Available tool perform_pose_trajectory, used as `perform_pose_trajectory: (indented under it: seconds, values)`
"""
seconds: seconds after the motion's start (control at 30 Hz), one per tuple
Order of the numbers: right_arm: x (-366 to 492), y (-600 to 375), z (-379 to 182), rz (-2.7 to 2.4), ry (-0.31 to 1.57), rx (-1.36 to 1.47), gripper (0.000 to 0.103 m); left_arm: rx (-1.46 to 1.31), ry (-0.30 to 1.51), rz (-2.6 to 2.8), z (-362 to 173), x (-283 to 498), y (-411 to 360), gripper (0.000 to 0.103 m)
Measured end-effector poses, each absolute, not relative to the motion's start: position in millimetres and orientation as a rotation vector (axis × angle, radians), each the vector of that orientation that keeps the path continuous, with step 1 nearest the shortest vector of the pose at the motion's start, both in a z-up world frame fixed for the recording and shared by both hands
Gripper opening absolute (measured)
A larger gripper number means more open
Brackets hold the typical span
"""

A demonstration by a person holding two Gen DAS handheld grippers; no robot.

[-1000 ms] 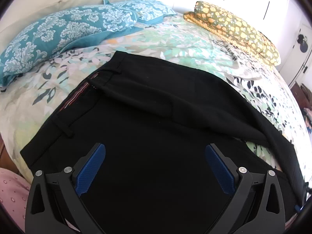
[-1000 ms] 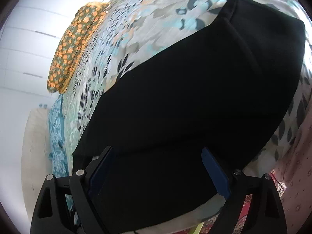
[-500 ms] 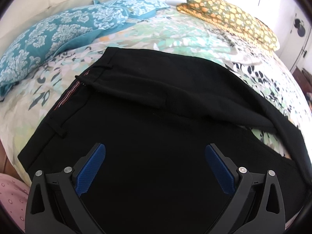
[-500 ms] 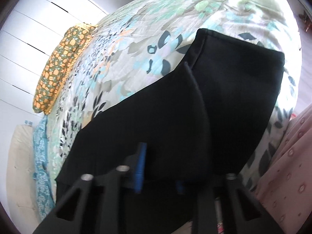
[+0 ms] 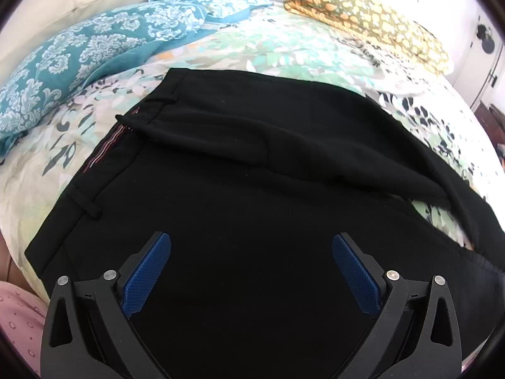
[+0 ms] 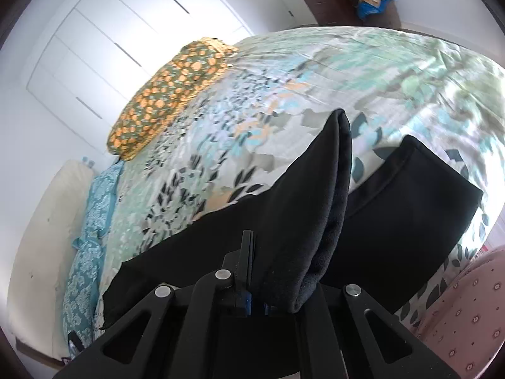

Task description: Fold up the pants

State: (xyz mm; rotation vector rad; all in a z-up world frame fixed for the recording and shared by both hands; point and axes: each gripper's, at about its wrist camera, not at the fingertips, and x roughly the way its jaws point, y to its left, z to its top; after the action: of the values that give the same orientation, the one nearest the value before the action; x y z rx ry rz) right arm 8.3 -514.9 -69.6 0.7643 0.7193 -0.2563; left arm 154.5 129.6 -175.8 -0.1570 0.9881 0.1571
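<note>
Black pants [image 5: 252, 195] lie spread on a floral bedspread [image 5: 284, 47], waistband to the left with a striped inner lining showing. My left gripper [image 5: 251, 265] hovers over the seat of the pants, open, its blue pads wide apart with nothing pinched. In the right wrist view my right gripper [image 6: 257, 284] is shut on a fold of the black pant leg [image 6: 315, 214], which stands up from the bed as a raised ridge. The leg's hem end [image 6: 419, 195] still rests on the bedspread [image 6: 347, 72].
Teal patterned pillows [image 5: 94, 50] lie at the head of the bed. An orange-flowered folded cloth [image 5: 372, 22] sits at the far side. White wardrobe doors [image 6: 104, 47] and a dresser with piled clothes [image 6: 356, 3] stand beyond the bed. Pink dotted fabric [image 6: 467, 309] is at the bed's near edge.
My right gripper went from wide open to shut on the pant leg and rose, pulling the cloth up into a ridge. The left gripper stayed open and nearly still.
</note>
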Motion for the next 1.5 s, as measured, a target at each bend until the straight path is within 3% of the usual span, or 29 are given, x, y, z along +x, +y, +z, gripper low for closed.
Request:
perform_pose_trajectory:
  seconds: [0.37,0.6,0.83,1.17,1.2,1.27,1.3,1.33,1.37,1.5]
  values:
    - [0,-507,-39,-0.136,0.689,0.761,0.005,-0.075,1.021,0.105,-180,154,107,0.102]
    - [-1,-502,-16,-0.067,0.671,0.734,0.005,-0.178,1.064,-0.003,-172,168,106,0.102]
    - [-9,-506,2,-0.024,0.644,0.733,0.005,-0.516,1.102,-0.107,-152,255,115,0.102]
    - [-25,-522,6,0.047,0.637,0.8,0.005,-0.636,1.187,-0.042,-177,348,86,0.101]
    - [-28,-525,7,0.063,0.636,0.812,0.005,-0.645,1.19,-0.029,-181,353,87,0.096]
    - [-34,-529,11,0.111,0.632,0.833,0.005,-0.658,1.198,-0.016,-188,359,91,0.071]
    - [-37,-532,13,0.127,0.632,0.844,0.005,-0.678,1.207,-0.029,-192,362,94,0.047]
    - [-38,-535,12,0.133,0.636,0.852,0.005,-0.717,1.213,-0.057,-195,363,97,0.012]
    - [-38,-540,11,0.126,0.646,0.853,0.005,-0.745,1.211,-0.072,-197,362,100,0.004]
    - [-16,-563,-2,0.043,0.675,0.803,0.005,-0.781,1.096,-0.104,-162,346,109,0.004]
